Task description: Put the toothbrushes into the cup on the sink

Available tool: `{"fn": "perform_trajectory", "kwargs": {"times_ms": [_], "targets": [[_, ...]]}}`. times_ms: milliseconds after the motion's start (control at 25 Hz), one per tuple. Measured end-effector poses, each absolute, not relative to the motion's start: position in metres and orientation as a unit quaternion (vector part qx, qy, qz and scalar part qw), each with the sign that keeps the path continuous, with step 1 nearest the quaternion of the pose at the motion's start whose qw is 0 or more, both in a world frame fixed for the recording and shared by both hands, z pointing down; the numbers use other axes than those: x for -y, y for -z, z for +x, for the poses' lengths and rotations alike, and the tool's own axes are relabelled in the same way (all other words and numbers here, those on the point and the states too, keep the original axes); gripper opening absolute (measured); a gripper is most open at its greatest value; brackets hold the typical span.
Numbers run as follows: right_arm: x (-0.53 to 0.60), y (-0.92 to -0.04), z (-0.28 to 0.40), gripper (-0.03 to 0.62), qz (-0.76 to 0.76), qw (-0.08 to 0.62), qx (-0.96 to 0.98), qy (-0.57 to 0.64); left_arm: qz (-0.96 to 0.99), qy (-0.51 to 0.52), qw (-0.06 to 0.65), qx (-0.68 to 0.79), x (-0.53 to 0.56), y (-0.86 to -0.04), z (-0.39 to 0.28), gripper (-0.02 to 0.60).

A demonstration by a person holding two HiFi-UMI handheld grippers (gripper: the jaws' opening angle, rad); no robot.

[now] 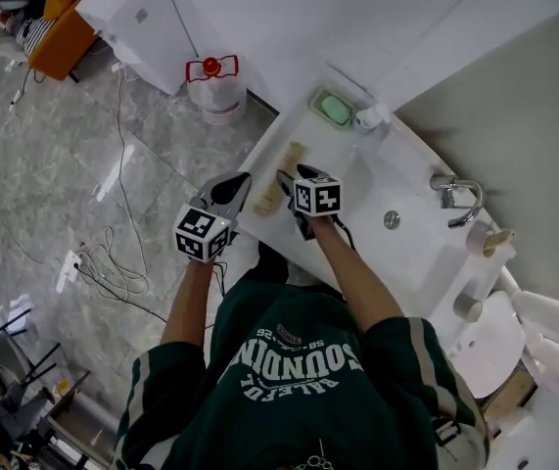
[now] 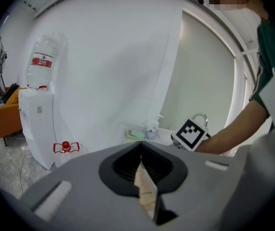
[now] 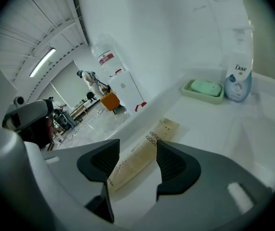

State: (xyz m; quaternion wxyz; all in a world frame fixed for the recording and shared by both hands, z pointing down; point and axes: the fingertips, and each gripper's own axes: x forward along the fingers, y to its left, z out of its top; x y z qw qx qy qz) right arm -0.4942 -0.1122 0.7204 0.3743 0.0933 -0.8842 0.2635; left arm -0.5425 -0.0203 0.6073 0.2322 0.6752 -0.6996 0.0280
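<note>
Right gripper — jaws apart, straddling toothbrush packet flat on counter, near side of soap dish. Left gripper — clamped on thin beige packet. Step: pickup. Next, likely: close, lift.

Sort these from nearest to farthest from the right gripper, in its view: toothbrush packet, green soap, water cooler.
1. Toothbrush packet, lying between the open fingers.
2. Green soap, farther back, on the right.
3. Water cooler, far off, on the left.
</note>
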Motion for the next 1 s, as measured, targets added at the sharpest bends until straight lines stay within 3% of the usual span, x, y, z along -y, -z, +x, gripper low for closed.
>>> {"fn": "perform_trajectory", "kwargs": {"times_ms": [560,720,1000], "targets": [[0.115,-0.761,-0.506,0.218,0.120,0.450,0.847,-0.255,0.663,-0.025,0.249,0.705,0.010,-0.624,-0.567,0.052],[0.112,-0.759,-0.499,0.056,0.101,0.449,0.835,-0.302,0.668,-0.026,0.248,0.701,0.013,-0.622,-0.565,0.051],[0.112,-0.740,-0.489,0.031,0.099,0.412,0.850,-0.312,0.683,-0.032,0.239,0.689,0.025,-0.615,-0.555,0.051]]}}
